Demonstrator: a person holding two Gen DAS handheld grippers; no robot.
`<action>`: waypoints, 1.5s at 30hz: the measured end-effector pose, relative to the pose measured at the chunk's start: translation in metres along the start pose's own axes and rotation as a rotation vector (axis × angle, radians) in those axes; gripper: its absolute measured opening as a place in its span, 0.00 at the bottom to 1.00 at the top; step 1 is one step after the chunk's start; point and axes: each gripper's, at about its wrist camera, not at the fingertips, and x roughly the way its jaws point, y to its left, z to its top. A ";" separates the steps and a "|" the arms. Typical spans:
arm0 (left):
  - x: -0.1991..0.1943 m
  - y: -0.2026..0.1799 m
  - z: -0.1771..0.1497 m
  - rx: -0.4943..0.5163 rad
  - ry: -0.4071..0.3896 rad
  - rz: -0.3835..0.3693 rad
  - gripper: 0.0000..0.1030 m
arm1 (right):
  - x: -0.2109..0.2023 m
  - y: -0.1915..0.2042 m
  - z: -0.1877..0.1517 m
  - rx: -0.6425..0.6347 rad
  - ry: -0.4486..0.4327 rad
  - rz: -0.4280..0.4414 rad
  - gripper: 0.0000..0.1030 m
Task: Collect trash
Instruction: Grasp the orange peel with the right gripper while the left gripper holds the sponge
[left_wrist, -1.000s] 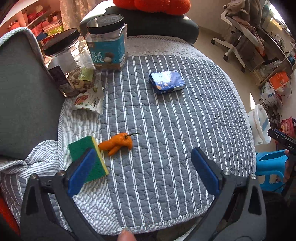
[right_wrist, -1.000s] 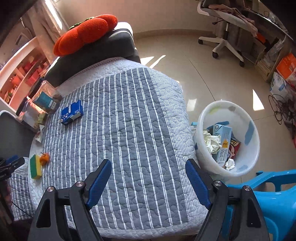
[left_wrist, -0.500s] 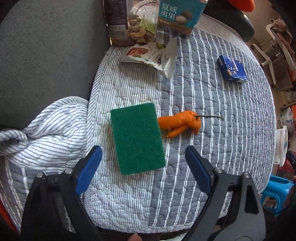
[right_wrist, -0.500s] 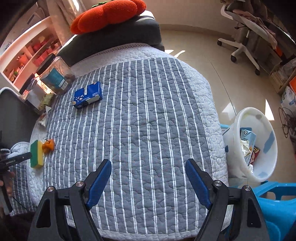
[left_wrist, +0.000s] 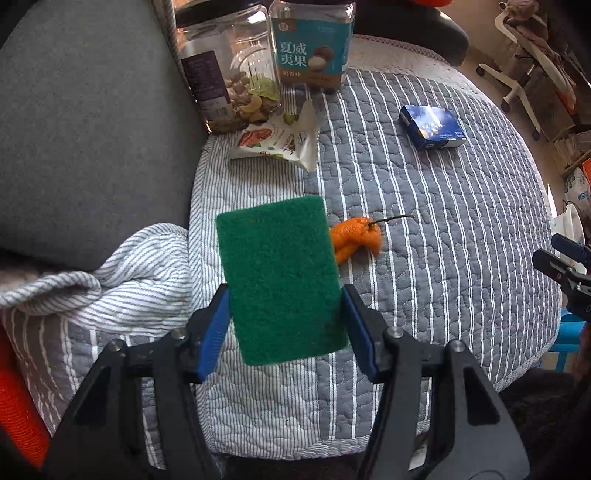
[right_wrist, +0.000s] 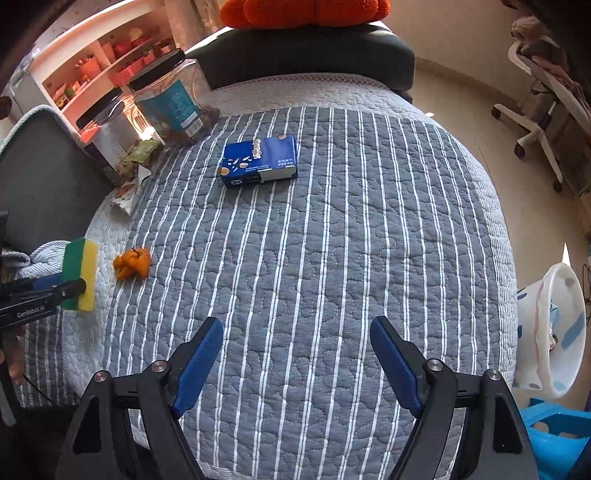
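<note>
A green-topped yellow sponge lies at the left edge of the striped quilted cover. My left gripper is closing on it, and its blue pads touch the sponge's two long sides. Just right of the sponge sits a shrivelled orange pepper. Farther back lie a blue carton and an opened snack wrapper. My right gripper hovers open over the cover's near middle, nothing between its fingers.
Two black-lidded jars stand at the back left beside a grey cushion. A white bin with trash sits on the floor to the right, next to a blue stool. An office chair stands beyond.
My left gripper came down over the sponge and its jaws narrowed from wide apart to touching its sides. My right gripper swung left from the bin to above the cover.
</note>
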 end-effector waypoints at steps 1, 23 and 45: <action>-0.007 -0.001 -0.001 0.020 -0.018 0.025 0.59 | 0.005 0.010 0.003 -0.009 -0.002 0.014 0.81; 0.011 0.037 -0.012 -0.045 0.069 0.013 0.59 | 0.115 0.144 0.035 -0.081 0.010 0.261 0.45; -0.004 -0.017 0.012 0.040 -0.019 -0.020 0.59 | 0.019 0.060 0.028 -0.150 -0.091 0.091 0.23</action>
